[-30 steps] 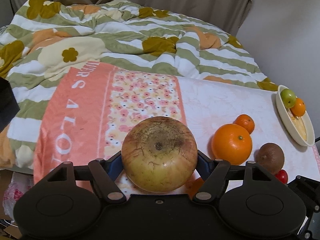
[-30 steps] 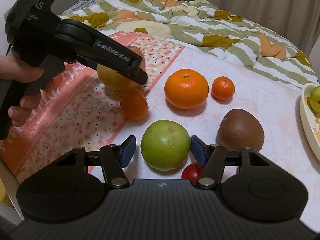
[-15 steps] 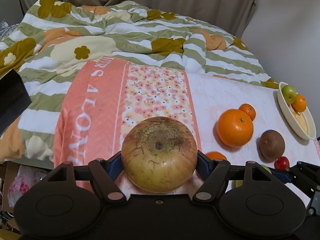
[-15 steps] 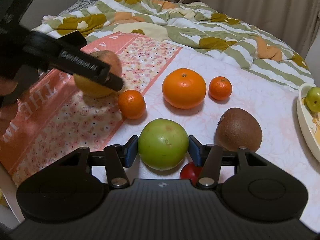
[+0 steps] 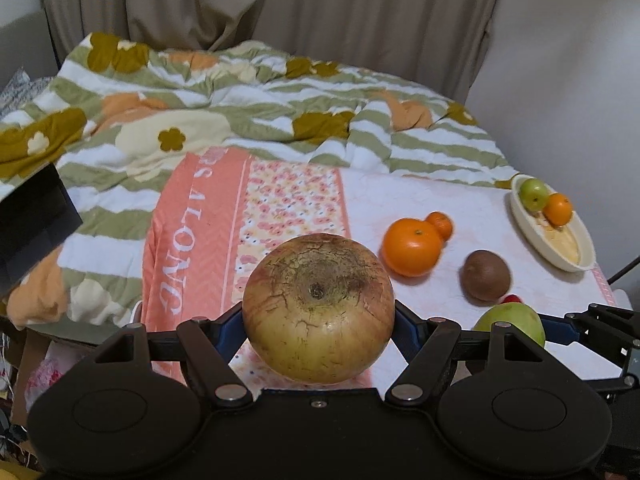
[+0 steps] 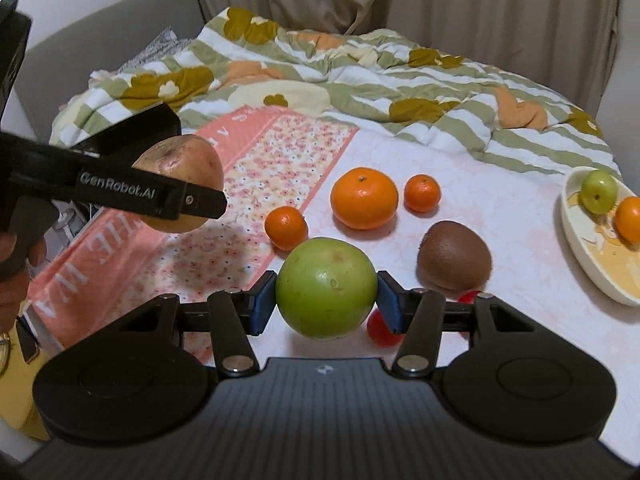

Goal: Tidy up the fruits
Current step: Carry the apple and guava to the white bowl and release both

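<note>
Left hand-held gripper point(image 5: 318, 322) clenched on a big yellow-brown russeted fruit point(image 5: 318, 308), blue pads pressed on both sides, fruit lifted off the bed. In the right wrist view the same fruit point(image 6: 180, 188) hangs at far left, above the pink floral bedsheet point(image 6: 256, 168), its shadow on the sheet below.

Right hand-held gripper point(image 6: 326, 304) grasping a green apple point(image 6: 326, 288), pads touching left and right sides; apple looks raised off the sheet. From the left wrist view that apple point(image 5: 510, 322) shows at the near right, partly behind the gripper linkage.

On the bed surface: large orange point(image 6: 364, 198) in the middle, small mandarin point(image 6: 422, 193) just beside it on the right, another mandarin point(image 6: 286, 227) near-left of the orange, close to the green apple. Brown kiwi point(image 6: 454, 256) to the right of the apple, apart from the oranges. Small red fruits point(image 6: 380, 324) just behind the right finger, partly hidden, count unclear.

Cream plate point(image 6: 592, 264) at the right edge holds a small green fruit point(image 6: 599, 192) and a small orange one point(image 6: 628, 218), touching or nearly so, at the plate's far end.

Striped floral quilt point(image 5: 248, 112) bunched across the far half of the bed, curtain point(image 5: 280, 4) behind.
</note>
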Action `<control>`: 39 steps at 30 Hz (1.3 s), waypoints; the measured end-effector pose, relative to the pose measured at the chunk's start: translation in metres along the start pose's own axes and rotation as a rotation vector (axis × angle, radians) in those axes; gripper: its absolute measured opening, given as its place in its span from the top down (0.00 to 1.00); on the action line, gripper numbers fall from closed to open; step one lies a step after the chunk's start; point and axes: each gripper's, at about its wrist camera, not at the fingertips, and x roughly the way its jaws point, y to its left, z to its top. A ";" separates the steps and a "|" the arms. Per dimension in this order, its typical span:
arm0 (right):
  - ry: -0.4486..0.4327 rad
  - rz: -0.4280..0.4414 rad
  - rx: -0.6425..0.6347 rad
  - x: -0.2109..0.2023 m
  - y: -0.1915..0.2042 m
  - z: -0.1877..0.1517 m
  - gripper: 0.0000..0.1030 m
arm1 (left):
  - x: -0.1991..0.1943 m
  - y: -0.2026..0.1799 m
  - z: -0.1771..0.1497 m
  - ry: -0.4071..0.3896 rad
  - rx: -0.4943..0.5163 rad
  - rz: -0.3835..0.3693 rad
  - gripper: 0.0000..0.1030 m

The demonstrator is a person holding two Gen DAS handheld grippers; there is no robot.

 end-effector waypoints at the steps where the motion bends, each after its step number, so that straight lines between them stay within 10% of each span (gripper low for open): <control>1: -0.004 -0.003 0.008 -0.007 -0.001 -0.001 0.33 | -0.007 -0.004 -0.001 -0.010 0.005 0.000 0.26; 19: -0.103 -0.016 0.015 -0.119 -0.114 -0.012 0.33 | -0.061 -0.142 0.002 -0.148 0.032 0.002 0.26; 39: -0.106 -0.095 0.073 -0.109 -0.299 -0.004 0.33 | 0.039 -0.282 0.043 -0.119 0.073 -0.040 0.26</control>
